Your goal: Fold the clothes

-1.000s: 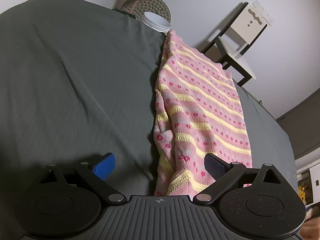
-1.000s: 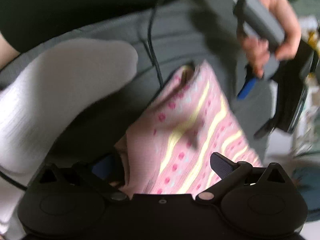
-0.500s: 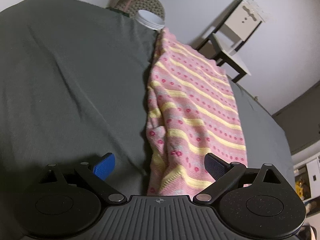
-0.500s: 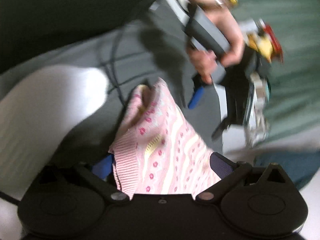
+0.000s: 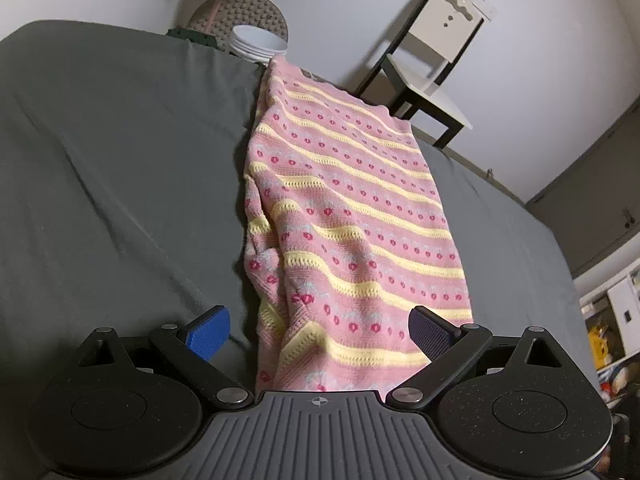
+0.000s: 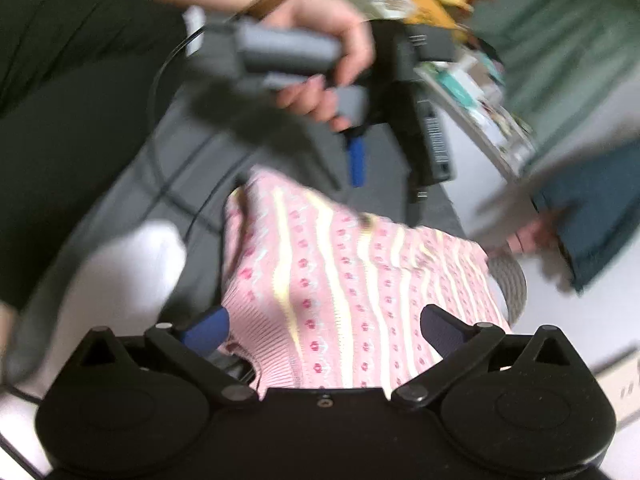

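A pink knit garment [image 5: 344,216] with yellow stripes and red dots lies lengthwise on the grey bed sheet [image 5: 120,168]. It is folded into a long strip, with its left edge bunched. My left gripper [image 5: 320,332] is open, its blue pads either side of the strip's near end. The right wrist view is blurred. There my right gripper [image 6: 323,328] is open over the garment's [image 6: 340,280] other end, and the ribbed hem lies between the fingers. A hand [image 6: 320,52] holds the left gripper [image 6: 356,160] beyond the cloth.
A white chair with black legs [image 5: 432,52] and a stack of white plates [image 5: 260,42] stand past the bed's far edge. A white rounded shape [image 6: 128,280] and a black cable [image 6: 180,196] lie left of the garment. A shelf [image 6: 480,112] and teal cloth [image 6: 592,216] are at the right.
The left view has drawn back, so more of the garment's near end sits between the fingers. The right gripper has swung round fast; the garment now spreads wide between its fingers.
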